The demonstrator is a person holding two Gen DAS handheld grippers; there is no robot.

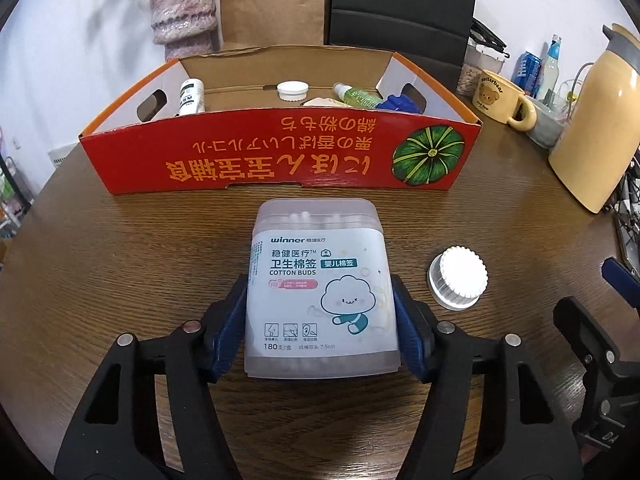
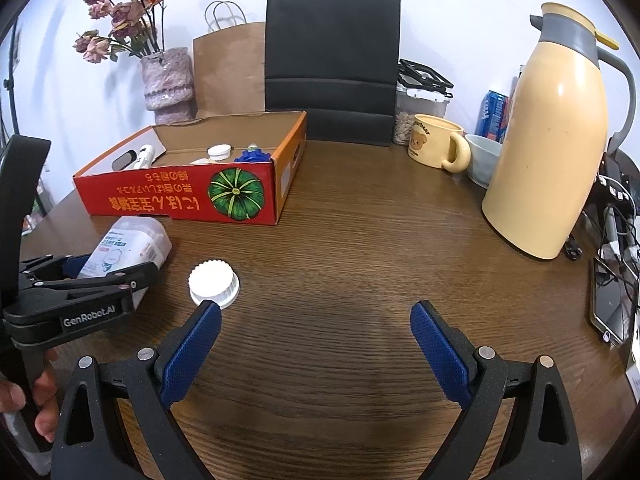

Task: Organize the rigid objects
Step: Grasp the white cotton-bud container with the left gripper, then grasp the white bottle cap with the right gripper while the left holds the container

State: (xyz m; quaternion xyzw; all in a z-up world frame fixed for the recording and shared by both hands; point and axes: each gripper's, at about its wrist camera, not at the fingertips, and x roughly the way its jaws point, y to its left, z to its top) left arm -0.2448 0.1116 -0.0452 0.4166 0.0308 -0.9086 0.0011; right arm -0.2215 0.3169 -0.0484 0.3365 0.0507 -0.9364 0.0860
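Left gripper [image 1: 320, 316] clamps cotton buds box [image 1: 318, 292] — right gripper [image 2: 316, 344] level, fingers wide.

The cotton-bud box [image 1: 320, 292] reads "winner", "COTTON BUDS" and "180" – Chinese characters surround these. Beyond that box, the red carton [image 1: 280, 156] bears upside-down orange Japanese lettering. The left tool [image 2: 80, 284] reads "GenRobot.AI".

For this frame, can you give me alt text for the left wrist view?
The left gripper has its blue pads against both sides of a cotton buds box on a wooden table. A white ribbed cap lies to the box's right, and behind it an open red cardboard box holds small bottles and another cap.
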